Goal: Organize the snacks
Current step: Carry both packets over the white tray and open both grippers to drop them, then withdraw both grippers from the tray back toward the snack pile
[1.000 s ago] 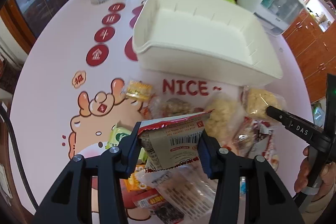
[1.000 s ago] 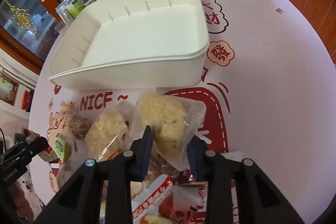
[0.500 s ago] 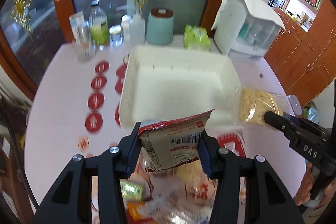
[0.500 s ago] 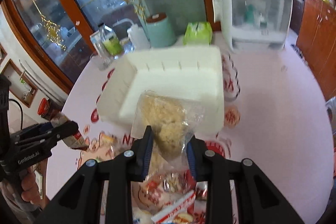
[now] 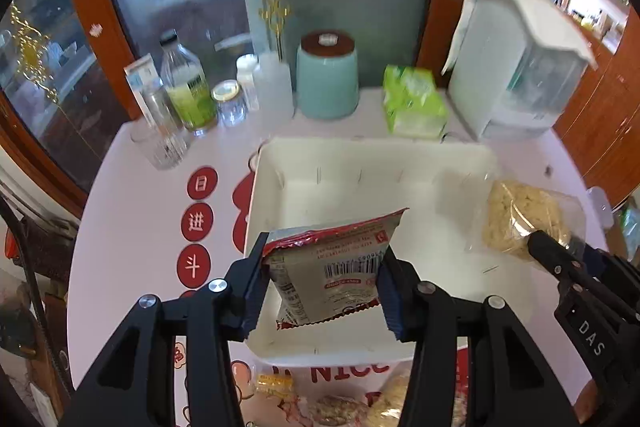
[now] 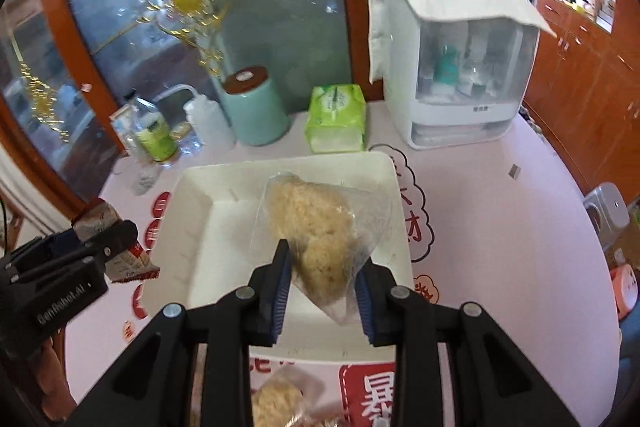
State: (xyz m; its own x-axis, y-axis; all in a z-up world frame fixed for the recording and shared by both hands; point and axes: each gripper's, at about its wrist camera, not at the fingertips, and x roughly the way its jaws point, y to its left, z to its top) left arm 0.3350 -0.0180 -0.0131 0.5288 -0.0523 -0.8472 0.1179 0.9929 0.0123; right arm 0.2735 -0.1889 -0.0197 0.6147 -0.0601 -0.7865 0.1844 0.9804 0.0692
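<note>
Now we hold two snacks over the white bin (image 5: 276,163), which sits mid-frame on the pink table (image 6: 500,227). Our left tool (image 5: 323,275) is clamped on a red-edged foil packet (image 5: 336,263), barcode side facing the camera, hanging above the bin's near left corner. Our right tool (image 6: 322,277) is clamped on a clear bag of crispy rice cake (image 6: 316,227), poised over the bin's right half. To do this well, we judge it best to lower each snack close to the bin floor before letting go, keeping them side by side, not stacked. The clear bag looks crushable, so we should set it down gently. More snacks (image 5: 332,403) wait at the bottom of the left view.
</note>
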